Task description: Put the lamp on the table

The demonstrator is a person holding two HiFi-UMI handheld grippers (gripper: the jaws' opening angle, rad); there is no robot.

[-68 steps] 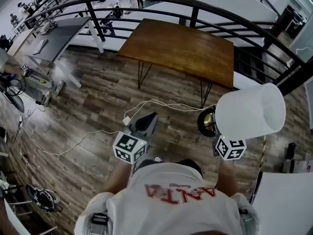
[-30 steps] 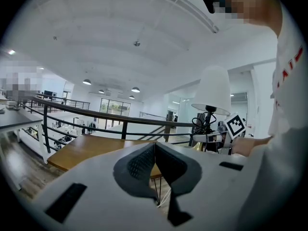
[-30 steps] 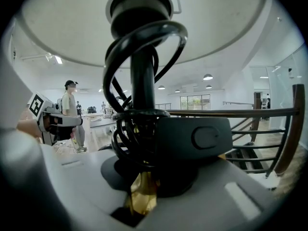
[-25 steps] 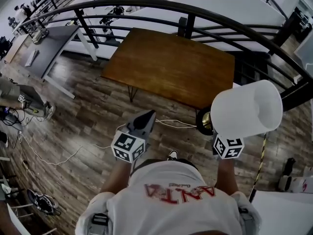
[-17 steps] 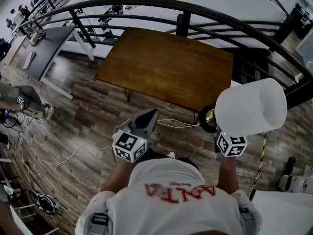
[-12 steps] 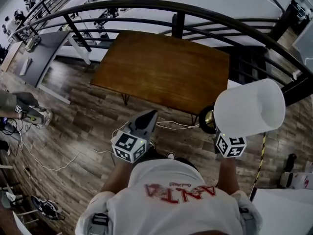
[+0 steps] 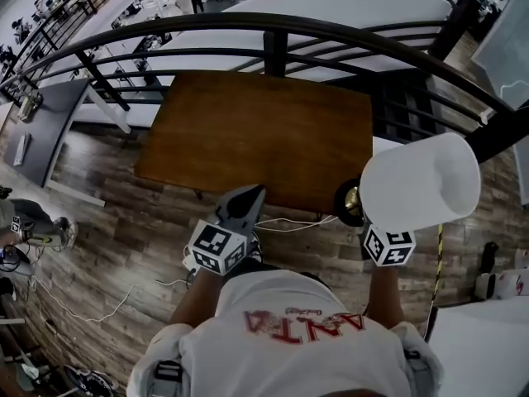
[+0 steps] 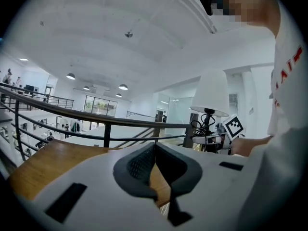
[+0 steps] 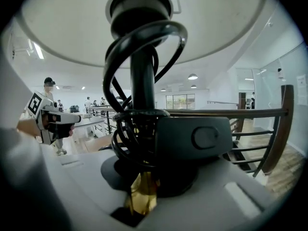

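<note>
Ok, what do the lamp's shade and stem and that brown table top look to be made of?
The white drum lampshade: likely fabric or paper, matte, evenly pale. The lamp stem: seemingly black-painted metal, glossy, with a shiny brass-coloured section lower down. The brown rectangular table top: wood or wood veneer, satin; streaky grain shows.

Bright indoor light, fisheye-warped edges
</note>
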